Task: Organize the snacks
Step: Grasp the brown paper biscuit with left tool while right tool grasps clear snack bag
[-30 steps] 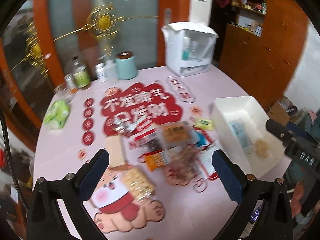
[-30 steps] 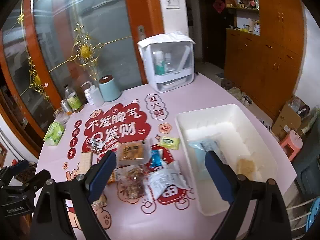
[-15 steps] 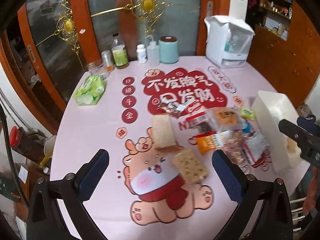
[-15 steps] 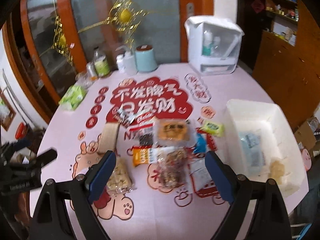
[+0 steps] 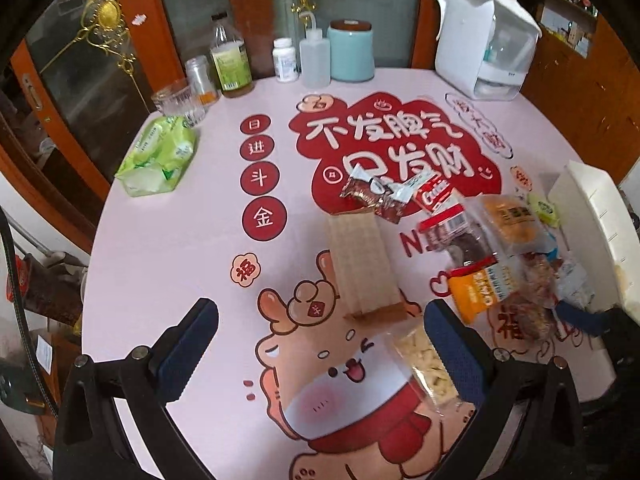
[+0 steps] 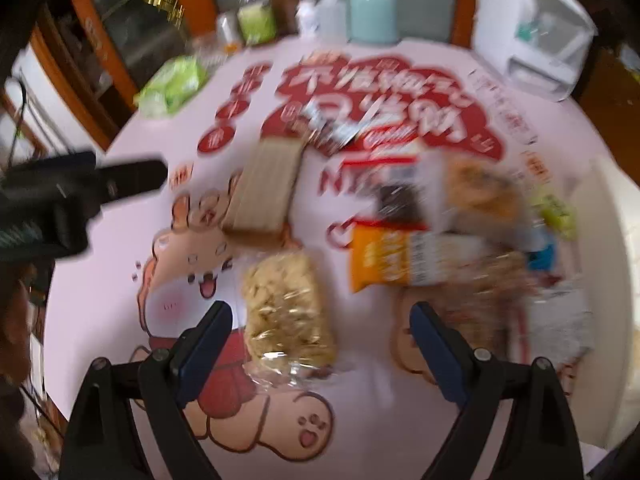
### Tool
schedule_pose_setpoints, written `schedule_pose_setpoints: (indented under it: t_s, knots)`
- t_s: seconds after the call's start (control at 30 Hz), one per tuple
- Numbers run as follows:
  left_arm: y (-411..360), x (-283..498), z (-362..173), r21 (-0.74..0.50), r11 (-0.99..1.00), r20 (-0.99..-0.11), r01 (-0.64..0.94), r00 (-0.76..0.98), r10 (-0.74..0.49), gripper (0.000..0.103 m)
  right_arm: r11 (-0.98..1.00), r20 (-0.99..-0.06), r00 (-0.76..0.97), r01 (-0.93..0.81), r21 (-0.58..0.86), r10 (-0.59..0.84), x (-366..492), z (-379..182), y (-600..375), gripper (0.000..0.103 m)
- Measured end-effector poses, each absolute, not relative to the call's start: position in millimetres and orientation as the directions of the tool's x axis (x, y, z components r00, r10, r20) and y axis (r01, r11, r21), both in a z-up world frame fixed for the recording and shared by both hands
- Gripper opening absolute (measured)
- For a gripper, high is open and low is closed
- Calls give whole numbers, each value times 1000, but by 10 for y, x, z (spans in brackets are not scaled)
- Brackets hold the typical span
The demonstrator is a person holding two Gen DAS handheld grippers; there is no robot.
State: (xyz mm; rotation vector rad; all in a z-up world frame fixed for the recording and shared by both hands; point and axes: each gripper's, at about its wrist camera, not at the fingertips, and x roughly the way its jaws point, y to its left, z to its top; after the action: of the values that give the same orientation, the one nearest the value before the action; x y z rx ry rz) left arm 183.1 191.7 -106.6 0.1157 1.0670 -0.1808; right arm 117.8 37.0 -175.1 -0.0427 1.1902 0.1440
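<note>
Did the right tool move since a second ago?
Yes. The right tool has swung left, away from the white bin, and come down over the clear snack bag on the table.

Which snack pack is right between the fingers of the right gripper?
The clear bag of pale yellow puffed bits. It lies right in front of the open right gripper, while the orange packet and wafer pack lie farther off.

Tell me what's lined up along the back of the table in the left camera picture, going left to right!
Glass cup → small jar → green-label bottle → white pill bottle → squeeze bottle → blue canister → white box.
</note>
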Motion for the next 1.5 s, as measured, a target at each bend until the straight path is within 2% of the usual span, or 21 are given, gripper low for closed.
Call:
schedule_pose_setpoints:
  t_s: [0.1, 0.17, 0.2, 0.23, 0.27, 0.67, 0.83, 0.97, 1.07, 1.1, 1.2, 1.27, 1.3, 1.5]
  knots:
    - [1949, 1910, -1191, 18, 977, -888, 213, 453, -82, 102, 989, -944, 321, -147, 31, 77, 1249, -1949, 456, 90]
    - [1974, 1954, -1261, 19, 976, -893, 217, 442, -81, 102, 988, -951, 298, -152, 34, 78, 1289, -2034, 480, 82]
    - [1984, 1968, -1286, 17, 976, -896, 218, 437, -82, 102, 986, -952, 291, -158, 55, 100, 1306, -2054, 480, 78]
    - [1995, 1978, -1313, 14, 976, -897, 219, 433, -84, 102, 984, -948, 292, -162, 78, 124, 1310, -2045, 467, 66]
    - [2002, 1997, -1344, 10, 975, -900, 220, 428, -87, 102, 982, -946, 291, -165, 96, 142, 1318, -2034, 458, 60]
    - [1791, 2369, -1752, -56, 975, -924, 213, 360, -132, 102, 999, -902, 432, -43, 7, 25, 1430, -1617, 68, 59]
    - [1643, 2598, -1949, -92, 985, -938, 146, 318, -135, 102, 1000, -890, 457, 9, 1, -3, 1501, -1574, -127, 59]
    - [1508, 2723, -2101, -56, 996, -952, 65, 297, -73, 101, 1000, -888, 459, 18, 10, 1, 1475, -1587, -147, 59]
    - [1397, 2764, -2236, -11, 999, -967, 31, 253, -19, 94, 1000, -886, 464, 17, 15, 5, 1460, -1581, -162, 59]
    - [1373, 2768, -2271, -7, 1000, -971, 26, 237, -13, 87, 1000, -885, 465, 17, 18, 9, 1453, -1577, -168, 59]
    - [1324, 2757, -2296, -10, 1000, -972, 17, 236, -14, 77, 1000, -883, 469, 14, 28, 18, 1422, -1561, -180, 59]
    - [1283, 2727, -2269, -19, 999, -969, 31, 247, -26, 61, 999, -880, 475, 11, 35, 25, 1385, -1538, -183, 59]
    - [1262, 2707, -2253, -7, 999, -968, 36, 250, -16, 57, 999, -878, 478, 11, 37, 28, 1375, -1528, -184, 59]
    - [1386, 2517, -2183, -82, 996, -968, 19, 235, -84, 55, 999, -862, 507, 16, 47, 32, 1252, -1406, -238, 59]
